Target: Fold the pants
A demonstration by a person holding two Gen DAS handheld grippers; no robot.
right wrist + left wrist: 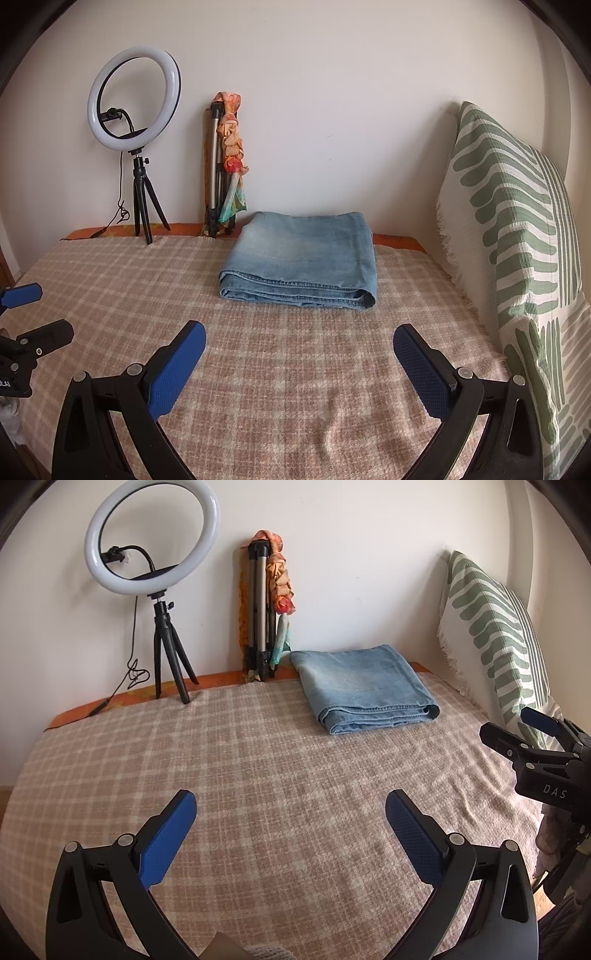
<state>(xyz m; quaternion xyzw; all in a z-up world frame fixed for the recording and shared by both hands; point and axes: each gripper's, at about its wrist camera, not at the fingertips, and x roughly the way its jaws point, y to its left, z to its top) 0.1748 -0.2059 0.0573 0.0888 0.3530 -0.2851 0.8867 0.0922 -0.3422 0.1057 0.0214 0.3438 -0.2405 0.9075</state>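
Observation:
A pair of light blue denim pants [364, 688] [303, 256] lies folded into a neat rectangle at the far side of the bed, near the wall. My left gripper [291, 801] hovers open over the checked blanket, well short of the pants, with nothing between its blue pads. My right gripper [299, 332] is open too, a little in front of the folded pants and holding nothing. In the left wrist view the right gripper [517, 723] shows at the right edge; in the right wrist view the left gripper [33, 310] shows at the left edge.
A beige checked blanket [258, 768] [288, 369] covers the bed. A ring light on a small black tripod [151, 539] [135, 99] stands at the back left. A folded tripod with a colourful scarf [264, 605] [225, 162] leans on the wall. A green-patterned pillow [495, 627] [517, 229] stands at the right.

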